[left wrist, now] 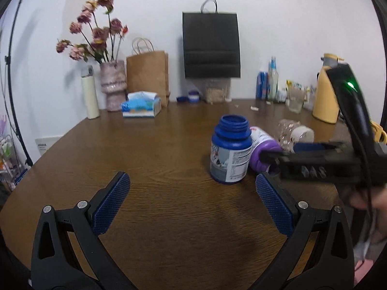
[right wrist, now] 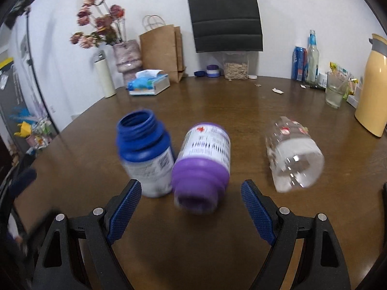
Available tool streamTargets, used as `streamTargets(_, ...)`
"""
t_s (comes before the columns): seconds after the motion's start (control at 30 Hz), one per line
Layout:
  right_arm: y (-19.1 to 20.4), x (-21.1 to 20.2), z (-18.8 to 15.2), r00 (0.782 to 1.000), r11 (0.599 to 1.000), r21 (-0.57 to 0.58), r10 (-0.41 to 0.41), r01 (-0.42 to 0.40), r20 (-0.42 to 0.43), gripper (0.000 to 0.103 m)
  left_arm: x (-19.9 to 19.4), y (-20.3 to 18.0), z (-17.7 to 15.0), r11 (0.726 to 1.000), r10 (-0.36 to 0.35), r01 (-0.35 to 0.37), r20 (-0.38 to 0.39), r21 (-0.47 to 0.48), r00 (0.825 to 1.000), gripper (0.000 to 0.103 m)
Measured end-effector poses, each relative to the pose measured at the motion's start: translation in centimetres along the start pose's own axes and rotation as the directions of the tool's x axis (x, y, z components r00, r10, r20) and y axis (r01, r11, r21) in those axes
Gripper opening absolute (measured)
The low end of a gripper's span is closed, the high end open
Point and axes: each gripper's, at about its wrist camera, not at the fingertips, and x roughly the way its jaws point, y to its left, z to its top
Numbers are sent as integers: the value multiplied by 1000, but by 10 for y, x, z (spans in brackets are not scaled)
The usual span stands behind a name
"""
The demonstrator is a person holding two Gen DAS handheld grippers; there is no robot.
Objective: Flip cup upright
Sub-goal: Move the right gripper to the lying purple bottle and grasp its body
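Note:
A blue open jar (left wrist: 231, 149) (right wrist: 145, 154) stands upright on the brown table (left wrist: 157, 149). A purple jar (right wrist: 203, 166) (left wrist: 262, 151) lies on its side beside it, mouth toward the right gripper. A clear plastic cup (right wrist: 293, 154) (left wrist: 293, 134) lies on its side to the right, mouth toward the camera. My right gripper (right wrist: 191, 210) is open and empty, its jaws on either side of the purple jar's mouth; it shows from the side in the left wrist view (left wrist: 278, 155). My left gripper (left wrist: 193, 203) is open and empty, nearer than the blue jar.
Along the back wall stand a vase of dried flowers (left wrist: 112, 84), a white bottle (left wrist: 90, 94), a tissue box (left wrist: 141, 105), a brown paper bag (left wrist: 147, 75), a black bag (left wrist: 211, 46), cans and bottles (left wrist: 268, 82), a glass (right wrist: 335, 93) and a yellow thermos (right wrist: 372, 87).

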Motion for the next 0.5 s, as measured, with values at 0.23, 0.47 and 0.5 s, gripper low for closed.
streamTargets(0.23, -11, 19, 3, 997, 999, 37, -34, 36, -71, 59, 5, 9, -2, 997, -74, 75, -23, 22, 997, 103)
streamTargets(0.47, -6, -22, -25, 996, 998, -41, -46, 43, -80, 59, 2, 14, 2, 982, -189, 190, -44, 17, 981, 103)
streamTargets(0.5, 2, -32, -34, 996, 998, -68, -19, 14, -83, 59, 1, 15, 3, 977, -212, 213, -47, 15, 976, 103)
